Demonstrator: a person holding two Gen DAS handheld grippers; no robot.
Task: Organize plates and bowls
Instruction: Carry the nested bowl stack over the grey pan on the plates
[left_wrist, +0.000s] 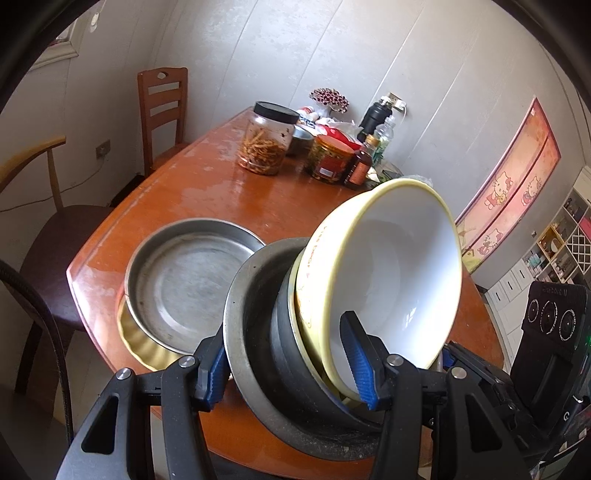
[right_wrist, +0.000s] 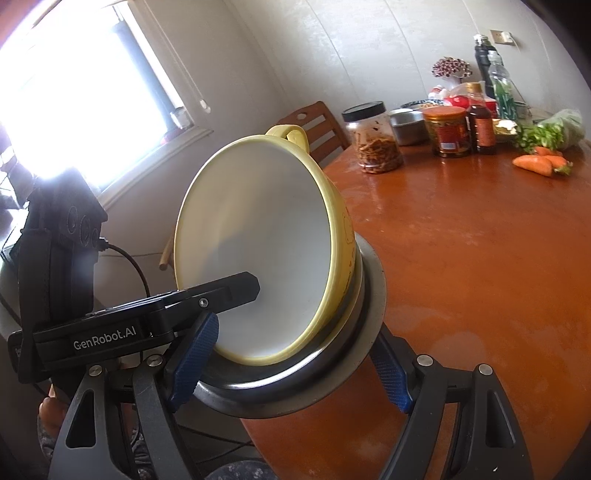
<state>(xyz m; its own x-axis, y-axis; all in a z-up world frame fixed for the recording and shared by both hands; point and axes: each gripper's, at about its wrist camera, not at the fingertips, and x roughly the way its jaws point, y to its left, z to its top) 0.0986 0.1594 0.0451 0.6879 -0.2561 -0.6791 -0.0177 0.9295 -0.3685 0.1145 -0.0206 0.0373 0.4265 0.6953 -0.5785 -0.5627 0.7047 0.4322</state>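
Both the left gripper (left_wrist: 291, 363) and right gripper (right_wrist: 291, 373) clamp the stacked bowls (left_wrist: 388, 273); only the right view shows carrots (right_wrist: 541, 164), seemingly loose.

The yellow bowl (left_wrist: 388, 266) hides most of the black dish (left_wrist: 284, 332) (nested beneath it).

Both wrist cams close, angled down; share bowl stack (left_wrist: 369, 288), table (right_wrist: 480, 258).

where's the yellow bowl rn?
In both wrist views the yellow bowl sits tilted on top of the nested metal bowls, gripped from both sides by the two tools above the table's near edge.
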